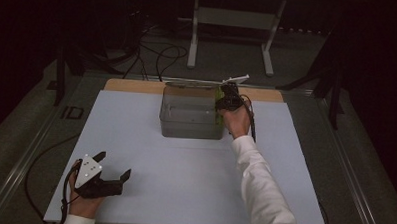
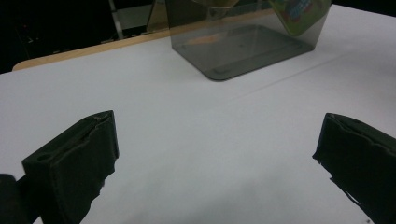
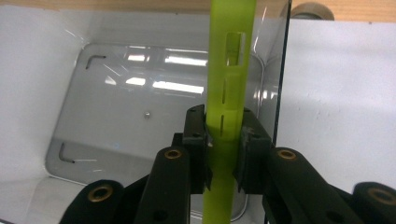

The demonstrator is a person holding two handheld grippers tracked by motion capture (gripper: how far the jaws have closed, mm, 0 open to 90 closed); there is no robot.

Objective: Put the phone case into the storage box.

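Observation:
A clear grey plastic box (image 1: pixel 191 129) stands at the far middle of the white table top. My right gripper (image 1: pixel 221 100) hangs over the box's right side, shut on a thin yellow-green packet (image 1: pixel 218 95). In the right gripper view the packet (image 3: pixel 231 56) stands edge-on between the pads (image 3: pixel 195 135), above the box's bare floor (image 3: pixel 140 93). My left gripper (image 1: pixel 114 165) rests at the near left of the table, open with nothing between its fingers. In the left gripper view its jaws (image 2: pixel 215 154) stand wide apart, facing the box (image 2: pixel 243 51) and the packet (image 2: pixel 299 14).
A wooden board (image 1: pixel 132 85) edges the far side of the white table top (image 1: pixel 184 181). Beyond the table stand a white metal frame (image 1: pixel 194 32) and loose cables (image 1: pixel 163 53) on the dark floor. Metal rails run along both sides of the table.

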